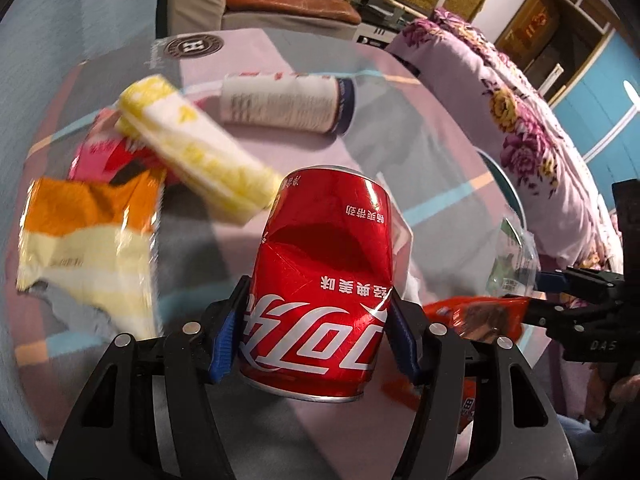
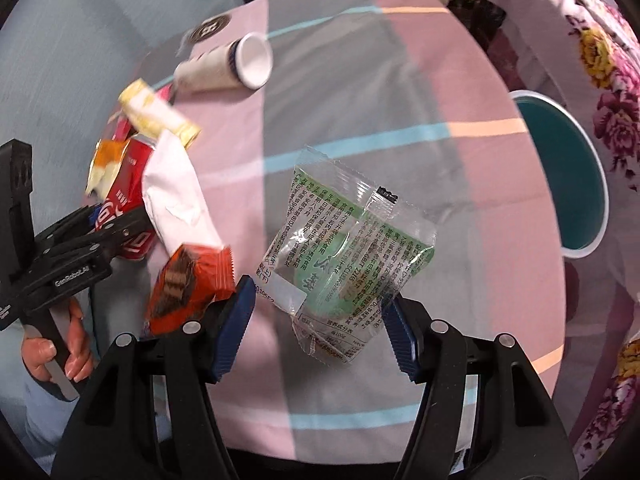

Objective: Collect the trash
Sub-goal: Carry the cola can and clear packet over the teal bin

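In the left wrist view, my left gripper (image 1: pixel 316 320) is shut on a dented red cola can (image 1: pixel 324 264), with a blue pad pressed on each side of it. In the right wrist view the can (image 2: pixel 124 208) and left gripper (image 2: pixel 92 224) appear at the left edge. My right gripper (image 2: pixel 320 320) is shut on a clear plastic wrapper with green print (image 2: pixel 344 248), which is held just above the tablecloth. The left wrist view shows this right gripper (image 1: pixel 536 292) at far right with the wrapper (image 1: pixel 512 264) at its tips. A teal bin with a white rim (image 2: pixel 576 176) stands beside the table's right edge.
More litter lies on the pink and grey tablecloth (image 2: pixel 400 92): an orange-red snack packet (image 2: pixel 188 284), a white wrapper (image 2: pixel 172 192), a yellow-white packet (image 1: pixel 192 140), a torn orange bag (image 1: pixel 92 240) and a white cup on its side (image 2: pixel 228 66). Floral bedding (image 1: pixel 520 120) runs along the right.
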`<action>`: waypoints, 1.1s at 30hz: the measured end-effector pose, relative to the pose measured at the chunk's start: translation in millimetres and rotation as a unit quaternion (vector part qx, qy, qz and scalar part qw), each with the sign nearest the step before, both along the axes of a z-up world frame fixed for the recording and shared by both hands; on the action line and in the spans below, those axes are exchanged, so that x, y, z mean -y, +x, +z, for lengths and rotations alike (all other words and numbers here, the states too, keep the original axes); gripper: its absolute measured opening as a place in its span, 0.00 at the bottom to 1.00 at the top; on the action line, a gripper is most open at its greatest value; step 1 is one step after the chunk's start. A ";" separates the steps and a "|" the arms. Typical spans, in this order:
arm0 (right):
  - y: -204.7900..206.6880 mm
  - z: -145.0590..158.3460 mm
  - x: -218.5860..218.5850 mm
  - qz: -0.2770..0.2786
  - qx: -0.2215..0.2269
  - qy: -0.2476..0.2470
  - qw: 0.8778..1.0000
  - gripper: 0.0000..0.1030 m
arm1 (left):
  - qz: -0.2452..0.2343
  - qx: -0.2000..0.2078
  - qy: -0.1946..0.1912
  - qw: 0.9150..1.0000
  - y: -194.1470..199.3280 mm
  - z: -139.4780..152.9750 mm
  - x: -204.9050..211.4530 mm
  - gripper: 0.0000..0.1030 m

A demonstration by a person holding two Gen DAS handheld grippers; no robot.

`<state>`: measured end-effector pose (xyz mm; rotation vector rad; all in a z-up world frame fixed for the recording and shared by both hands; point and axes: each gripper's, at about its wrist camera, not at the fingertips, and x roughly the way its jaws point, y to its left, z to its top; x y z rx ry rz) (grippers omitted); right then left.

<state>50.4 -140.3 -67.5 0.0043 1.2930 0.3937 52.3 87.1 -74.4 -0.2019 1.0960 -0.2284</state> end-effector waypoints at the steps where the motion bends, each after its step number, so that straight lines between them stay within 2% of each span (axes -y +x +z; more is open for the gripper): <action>1: 4.3 -0.9 -0.5 -0.003 0.000 0.003 1.000 0.58 | -0.003 0.000 -0.001 1.000 3.5 1.5 3.3 0.61; 7: 30.6 10.3 24.5 -0.026 0.012 0.008 1.000 0.58 | -0.008 0.012 -0.009 1.000 20.5 17.1 18.3 0.61; 16: 44.9 26.1 56.3 -0.041 0.036 0.020 0.998 0.58 | -0.017 0.042 -0.010 0.999 32.2 53.9 39.3 0.61; 24: 50.1 41.8 99.3 -0.063 0.066 0.030 0.995 0.58 | -0.048 0.037 0.005 0.998 45.1 58.8 84.4 0.61; 33: 57.2 45.7 156.9 -0.102 0.083 0.053 0.990 0.58 | -0.088 0.030 0.026 0.995 64.6 59.0 146.9 0.61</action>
